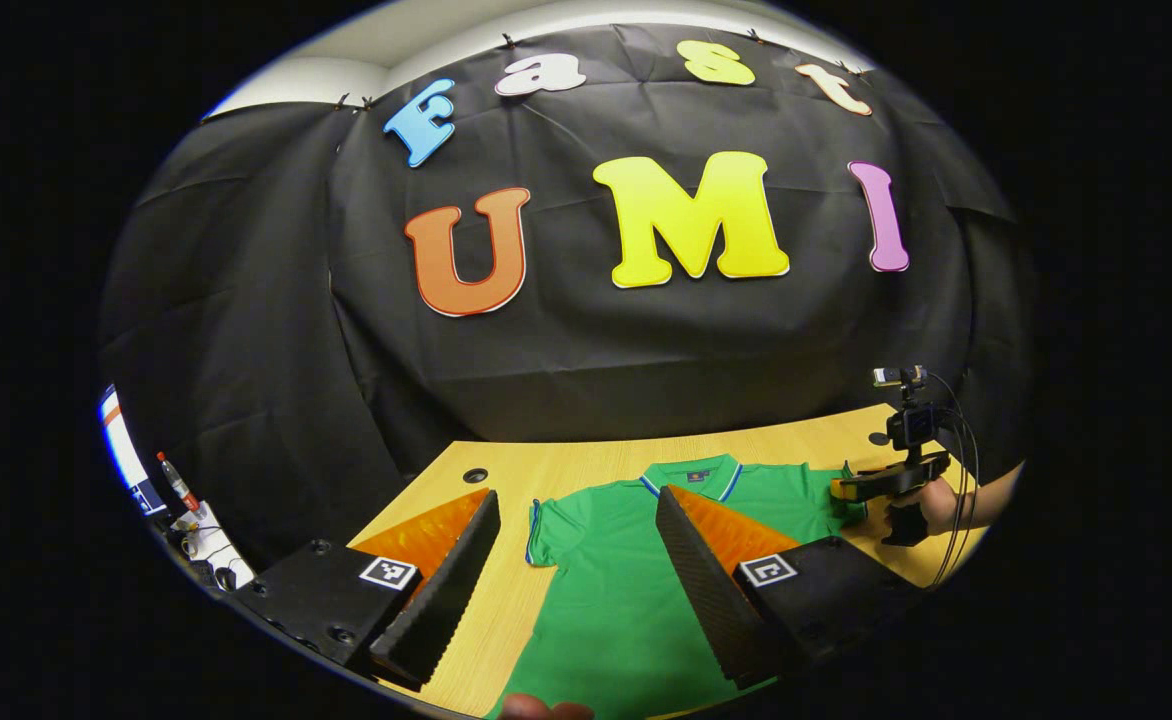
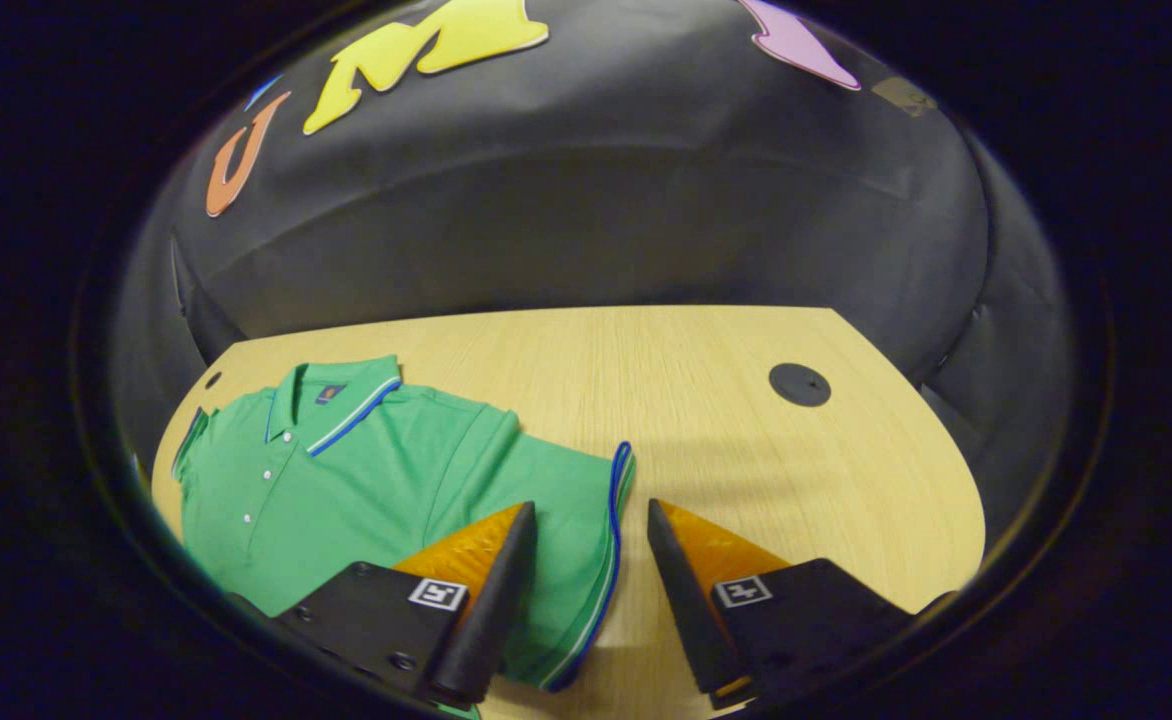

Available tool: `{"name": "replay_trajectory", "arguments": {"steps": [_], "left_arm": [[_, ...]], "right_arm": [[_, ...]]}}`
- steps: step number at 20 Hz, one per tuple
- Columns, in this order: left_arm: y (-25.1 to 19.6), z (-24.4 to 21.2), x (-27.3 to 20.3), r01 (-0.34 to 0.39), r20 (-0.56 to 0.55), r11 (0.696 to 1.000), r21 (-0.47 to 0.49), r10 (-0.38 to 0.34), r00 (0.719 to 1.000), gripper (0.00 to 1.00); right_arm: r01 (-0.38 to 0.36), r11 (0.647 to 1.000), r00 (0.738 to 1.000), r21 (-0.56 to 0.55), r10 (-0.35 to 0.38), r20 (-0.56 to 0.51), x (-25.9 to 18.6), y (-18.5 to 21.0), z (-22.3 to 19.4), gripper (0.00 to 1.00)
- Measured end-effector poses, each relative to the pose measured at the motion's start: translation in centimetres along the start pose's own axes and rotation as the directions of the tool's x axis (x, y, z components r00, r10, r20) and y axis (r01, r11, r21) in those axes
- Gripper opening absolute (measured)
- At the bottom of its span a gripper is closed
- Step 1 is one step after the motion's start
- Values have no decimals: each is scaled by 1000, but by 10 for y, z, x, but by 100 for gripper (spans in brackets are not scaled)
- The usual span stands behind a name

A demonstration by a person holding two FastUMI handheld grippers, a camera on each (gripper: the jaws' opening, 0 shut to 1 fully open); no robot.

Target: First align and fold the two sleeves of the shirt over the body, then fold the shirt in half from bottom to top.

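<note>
Holding both tongs wide open, left [image 1: 576,570] and right [image 2: 591,590], we grip nothing yet; the green shirt [image 2: 386,480] lies flat on the tabletop [image 2: 726,440], right tongs straddling a sleeve hem [image 2: 616,520], likely to fold it in.

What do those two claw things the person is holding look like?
Each claw has a blocky black body with a small square black-and-white marker on each side and two long wedge-shaped fingers with ridged inner faces. In the left gripper view, the right claw carries a small camera on top, with black cables looping down past the bare-armed hand holding it.
</note>
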State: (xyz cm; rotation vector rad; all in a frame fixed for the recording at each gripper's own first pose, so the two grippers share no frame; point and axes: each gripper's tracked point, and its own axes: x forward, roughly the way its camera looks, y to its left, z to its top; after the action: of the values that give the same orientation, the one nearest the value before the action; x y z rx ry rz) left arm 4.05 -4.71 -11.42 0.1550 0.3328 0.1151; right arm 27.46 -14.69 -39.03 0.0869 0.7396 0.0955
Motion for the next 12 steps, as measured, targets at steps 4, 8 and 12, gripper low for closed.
{"name": "replay_trajectory", "arguments": {"steps": [4, 8, 12], "left_arm": [[0, 0, 0, 2, -6, 1000, 10, -2, 1000, 100], [4, -1, -1, -5, -4, 1000, 9, 5, 1000, 100], [6, -3, -4, -9, -8, 1000, -16, 9, 1000, 100]], "right_arm": [[19, 1000, 1000, 9, -19, -4, 1, -4, 2, 9], [14, 1000, 1000, 23, -14, 5, -6, -5, 9, 8], [22, 999, 997, 28, -24, 68, -26, -2, 39, 8]]}}
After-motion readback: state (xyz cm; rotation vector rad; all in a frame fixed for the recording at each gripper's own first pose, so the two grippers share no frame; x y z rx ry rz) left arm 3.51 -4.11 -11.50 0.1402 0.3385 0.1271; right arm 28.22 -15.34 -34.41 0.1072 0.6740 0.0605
